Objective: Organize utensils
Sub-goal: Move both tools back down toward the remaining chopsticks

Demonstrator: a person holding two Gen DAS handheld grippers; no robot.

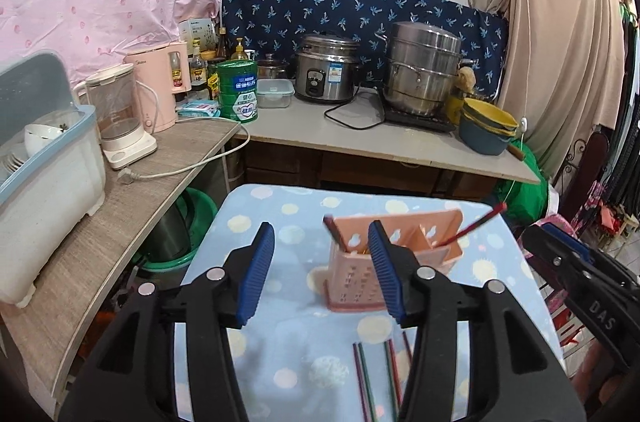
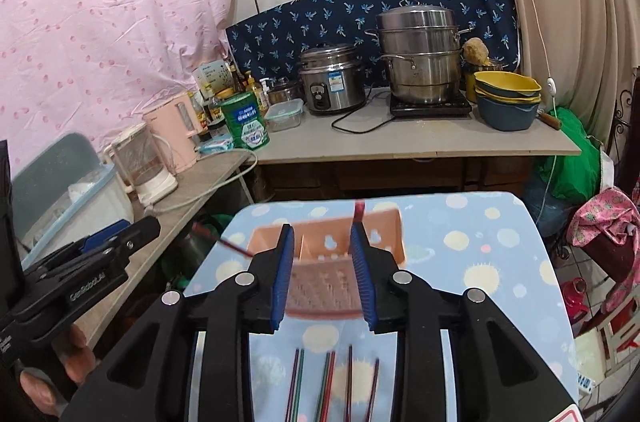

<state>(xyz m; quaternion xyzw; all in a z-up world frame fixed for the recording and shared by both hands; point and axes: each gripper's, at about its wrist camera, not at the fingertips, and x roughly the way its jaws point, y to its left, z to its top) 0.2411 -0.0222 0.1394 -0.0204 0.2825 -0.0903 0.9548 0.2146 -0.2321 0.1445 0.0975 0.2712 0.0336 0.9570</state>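
Judging the loose chopsticks point(image 2: 332, 378) at the tabletop's point(image 2: 480, 262) near edge: thin, stiff, light, slippery; pinch mid-shaft. Left gripper point(image 1: 322, 272) and right gripper point(image 2: 323, 276) both apart, empty.

Surface point(image 1: 280, 342): soft matt cloth cover, light blue with pale dots. Utensil holder point(image 1: 352, 286) near its far edge: matt salmon plastic, perforated walls. Chopsticks point(image 2: 332, 382) at the near edge: smooth, glossy, red and green; can't tell if lacquer or plastic. Left claw point(image 1: 320, 274) and right claw point(image 2: 322, 274): matt black plastic arms, ribbed blue pads that look rubbery, shiny metal pivot pins. Steamer pot point(image 1: 420, 66) and rice cooker point(image 1: 326, 70): brushed stainless, glossy. Side shelf point(image 1: 120, 222): rough woodgrain laminate. Dish rack point(image 1: 48, 182): white plastic, translucent blue lid. Green tin point(image 1: 237, 88): glossy printed metal.
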